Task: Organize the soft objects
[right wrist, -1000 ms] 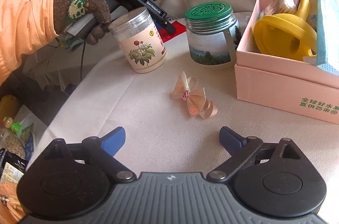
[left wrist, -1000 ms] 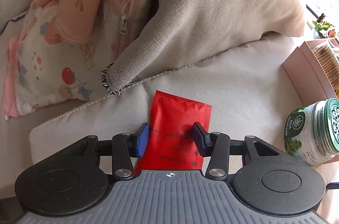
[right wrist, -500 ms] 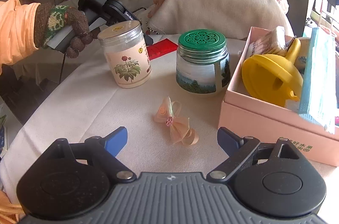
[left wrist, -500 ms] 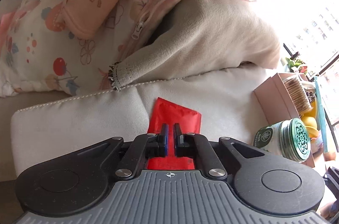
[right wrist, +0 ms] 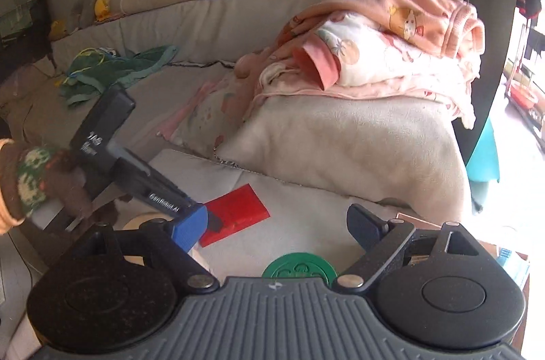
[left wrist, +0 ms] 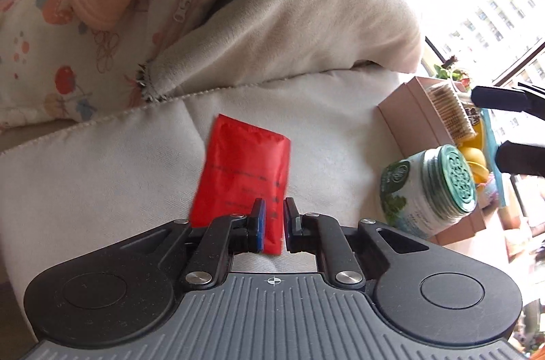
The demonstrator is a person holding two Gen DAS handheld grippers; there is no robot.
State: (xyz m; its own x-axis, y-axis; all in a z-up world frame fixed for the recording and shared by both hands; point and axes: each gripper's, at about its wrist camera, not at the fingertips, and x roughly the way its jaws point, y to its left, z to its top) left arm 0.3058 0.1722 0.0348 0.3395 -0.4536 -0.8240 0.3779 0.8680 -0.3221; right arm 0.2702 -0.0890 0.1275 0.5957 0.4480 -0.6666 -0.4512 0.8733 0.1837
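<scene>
My left gripper [left wrist: 272, 218] is clenched on the near end of the red packet [left wrist: 242, 166], which lies flat on the white cloth-covered table [left wrist: 102, 176], near its far edge by the grey blanket [left wrist: 289, 29]. Its jaws have just been parting slightly, the packet between them. My right gripper [right wrist: 277, 225] is released, jaws wide and empty, above the green-lidded jar [right wrist: 299, 264].
</scene>
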